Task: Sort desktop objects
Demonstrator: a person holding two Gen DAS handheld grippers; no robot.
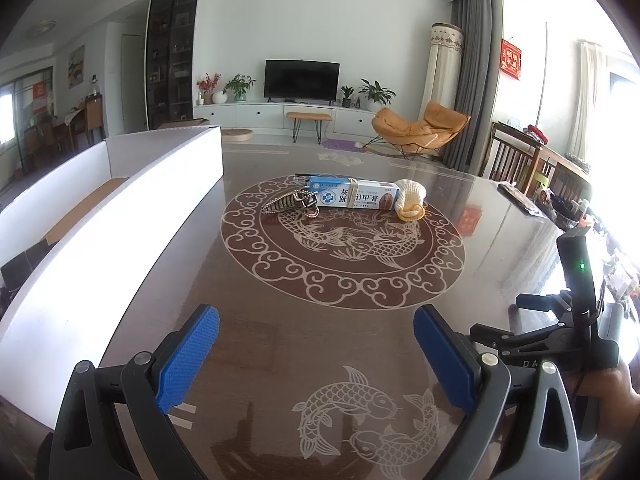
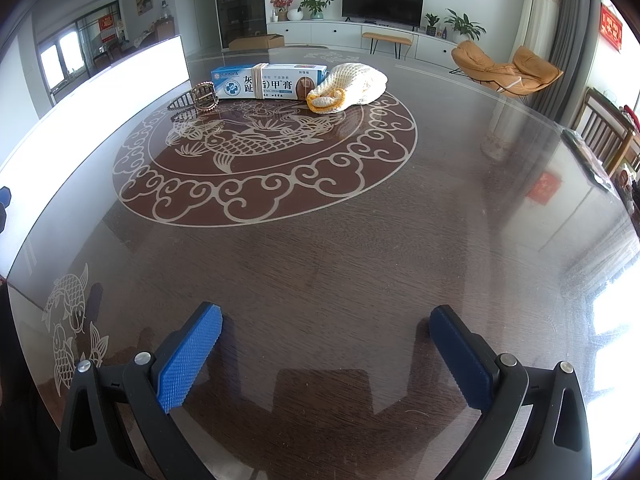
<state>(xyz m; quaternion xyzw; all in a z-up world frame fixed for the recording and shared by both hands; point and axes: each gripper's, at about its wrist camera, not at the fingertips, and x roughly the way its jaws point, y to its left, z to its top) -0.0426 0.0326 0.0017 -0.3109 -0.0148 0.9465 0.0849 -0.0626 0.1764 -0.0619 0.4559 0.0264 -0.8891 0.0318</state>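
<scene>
Left gripper (image 1: 316,354): jaws spread wide, nothing between the blue pads (image 1: 188,356), hanging low over the near edge of the glass-topped table (image 1: 280,344). Right gripper (image 2: 326,354): likewise spread wide and empty, over the bare near part of the table; in the left view its body shows at the far right, just beside the left one.

Mid-table, on the round fish-and-cloud inlay (image 1: 342,242), three items lie in a tight row, well apart from both grippers:
- hair claw clip (image 1: 290,203), metallic, leftmost, touching or very nearly touching the carton's front face;
- ointment carton (image 1: 352,196), blue and white, long side toward the cameras, a rubber band around its middle;
- crocheted pouch (image 1: 410,196), cream with a yellow rim, at the carton's right end, apparently leaning on it.

Along the table's left side stands a white open box (image 1: 120,204) with low walls — judged to be the sorting bin; its interior is only partly visible.

Judgement: no item is in hand, so the sort is at its start — approach phase. Next move calls for reaching forward to the cluster. The clip and pouch, on the outside, look easiest to take first; jaws must close on one piece without dragging the carton.
</scene>
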